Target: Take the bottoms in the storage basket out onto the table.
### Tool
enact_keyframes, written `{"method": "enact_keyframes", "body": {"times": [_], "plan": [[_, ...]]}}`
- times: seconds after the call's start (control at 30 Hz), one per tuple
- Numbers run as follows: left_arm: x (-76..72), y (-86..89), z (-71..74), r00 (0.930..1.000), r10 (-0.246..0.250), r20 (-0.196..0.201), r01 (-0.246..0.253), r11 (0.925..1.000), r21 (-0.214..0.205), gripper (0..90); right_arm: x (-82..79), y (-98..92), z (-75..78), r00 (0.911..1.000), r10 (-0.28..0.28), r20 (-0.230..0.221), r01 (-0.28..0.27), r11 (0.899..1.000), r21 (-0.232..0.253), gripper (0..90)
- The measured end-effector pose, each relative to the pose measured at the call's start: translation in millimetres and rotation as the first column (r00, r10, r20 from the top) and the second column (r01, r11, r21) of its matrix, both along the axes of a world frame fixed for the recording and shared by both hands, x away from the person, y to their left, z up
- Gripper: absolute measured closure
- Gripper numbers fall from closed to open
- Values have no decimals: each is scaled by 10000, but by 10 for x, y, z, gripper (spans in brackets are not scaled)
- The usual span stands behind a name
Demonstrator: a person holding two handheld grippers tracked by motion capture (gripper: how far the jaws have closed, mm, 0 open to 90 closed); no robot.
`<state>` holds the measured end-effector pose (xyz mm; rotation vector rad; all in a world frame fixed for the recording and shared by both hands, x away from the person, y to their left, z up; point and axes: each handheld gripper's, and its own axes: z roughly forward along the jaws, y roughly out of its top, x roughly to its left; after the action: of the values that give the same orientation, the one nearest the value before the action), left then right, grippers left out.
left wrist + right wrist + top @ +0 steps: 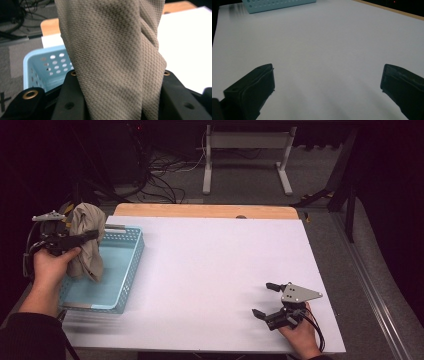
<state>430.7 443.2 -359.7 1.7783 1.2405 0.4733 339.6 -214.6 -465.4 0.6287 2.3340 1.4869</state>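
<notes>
the left tool (92,235) is clamped on a taupe, finely woven cloth (86,240); in the left gripper view the cloth (112,57) rises as a thick twisted fold straight out from between the two black jaws, which press on it from both sides. in the high view the tool sits at about nine o'clock on the scene, its jaws pointing toward three o'clock, level with the worktop. the cloth hangs bunched from the jaws, its lower end dropping inside the light blue perforated plastic basket (131,265); whether it touches the basket floor cannot be told. the left hand (50,265) grips the tool's body from below, with the forearm in a dark sleeve coming up from the seven o'clock corner. the grey three-cornered plate rides on top of the tool, at the eleven o'clock side of the hand.

the right tool (264,299) stands wide, with nothing between its jaws; the right gripper view shows both black jaws far apart over the bare white worktop (324,50), the basket's wall (277,5) far off at twelve o'clock. in the high view this tool is at about five o'clock, low over the worktop, jaws pointing toward nine o'clock, well apart from the basket. the right hand (300,335) holds it from behind, wrist at the near edge.
</notes>
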Motion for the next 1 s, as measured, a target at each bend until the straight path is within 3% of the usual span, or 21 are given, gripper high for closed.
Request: {"method": "enact_keyframes", "body": {"times": [0.2, 0.47, 0.7, 1.0], "plan": [[-64, -63, 100, 9984, -143, 547, 151, 9998, -147, 625, -2, 1, 0, 10000, -11, -7, 11, 10000, -15, 0], [-115, -183, 222, 9942, -543, 934, 581, 9976, -387, 624, -3, 1, 1, 10000, -4, 10, 4, 10000, -18, 0], [-174, -358, 360, 9850, -1062, 1363, 1145, 9919, -546, 624, -2, 2, 0, 10000, 5, 5, -5, 10000, -13, 0], [-241, -620, 478, 9672, -1741, 1850, 1877, 9805, -584, 623, -6, -1, 5, 10000, 17, 46, -17, 10000, 2, 0]]}}
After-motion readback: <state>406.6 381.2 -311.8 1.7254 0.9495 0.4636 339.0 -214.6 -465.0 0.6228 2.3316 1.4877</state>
